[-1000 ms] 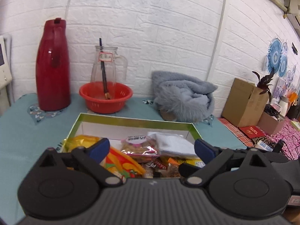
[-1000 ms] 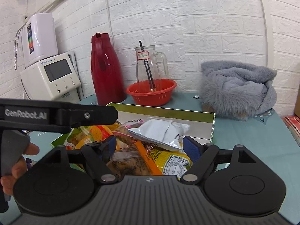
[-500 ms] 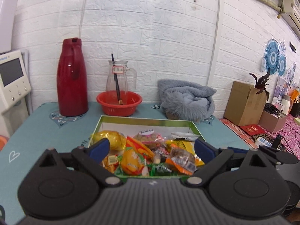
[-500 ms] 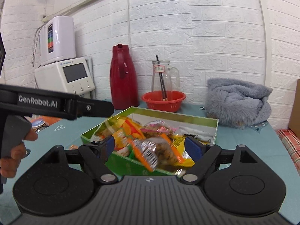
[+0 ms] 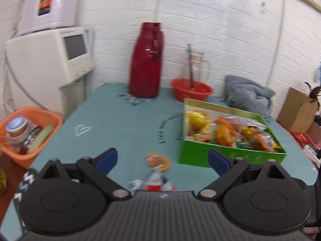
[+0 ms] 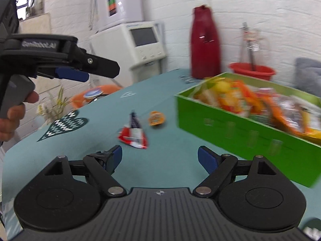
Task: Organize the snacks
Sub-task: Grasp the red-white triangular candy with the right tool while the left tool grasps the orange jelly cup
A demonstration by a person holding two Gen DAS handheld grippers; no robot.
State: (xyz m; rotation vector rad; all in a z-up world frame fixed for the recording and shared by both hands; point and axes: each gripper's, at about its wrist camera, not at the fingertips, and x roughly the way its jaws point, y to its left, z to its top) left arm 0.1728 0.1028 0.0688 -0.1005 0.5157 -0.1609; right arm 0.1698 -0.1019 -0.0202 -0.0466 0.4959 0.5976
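Green cardboard box [image 5: 230, 156] of crinkly packets; round orange cup [image 5: 157, 160], red pouch [image 6: 133, 134] outside; both grippers' fingers wide, empty

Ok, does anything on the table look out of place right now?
Yes. Two snacks lie loose on the teal tablecloth, outside the green box that holds the others: a small orange cup and a crumpled red and white packet, both to the box's left. Neither open gripper holds anything.
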